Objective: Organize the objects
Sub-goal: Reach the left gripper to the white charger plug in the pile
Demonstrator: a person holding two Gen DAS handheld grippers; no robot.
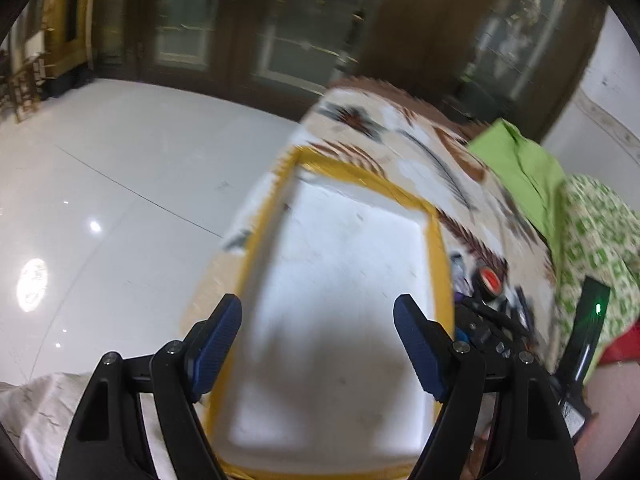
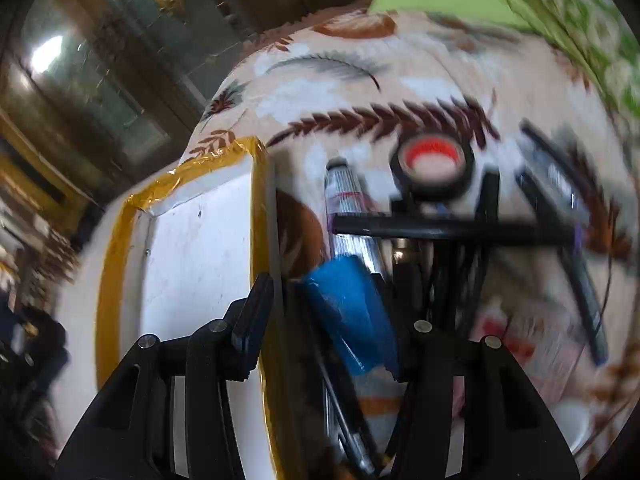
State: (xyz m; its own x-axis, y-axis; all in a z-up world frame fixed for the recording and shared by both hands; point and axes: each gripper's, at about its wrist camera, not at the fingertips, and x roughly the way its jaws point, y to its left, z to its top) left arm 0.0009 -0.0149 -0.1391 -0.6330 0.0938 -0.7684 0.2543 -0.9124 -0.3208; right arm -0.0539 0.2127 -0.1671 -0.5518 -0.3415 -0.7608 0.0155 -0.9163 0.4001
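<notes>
Two claws: left claw (image 1: 318,354) wide open, empty, over white tray (image 1: 348,264); right claw (image 2: 326,316) approx. half-open around blue tape roll (image 2: 352,312), grip unclear, tray just left.

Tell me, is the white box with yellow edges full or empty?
Empty. The white box shows only its bare white bottom in both views.

Motion-blurred clutter (image 2: 552,344) at right; white tray's (image 1: 340,280) near end cut off
</notes>
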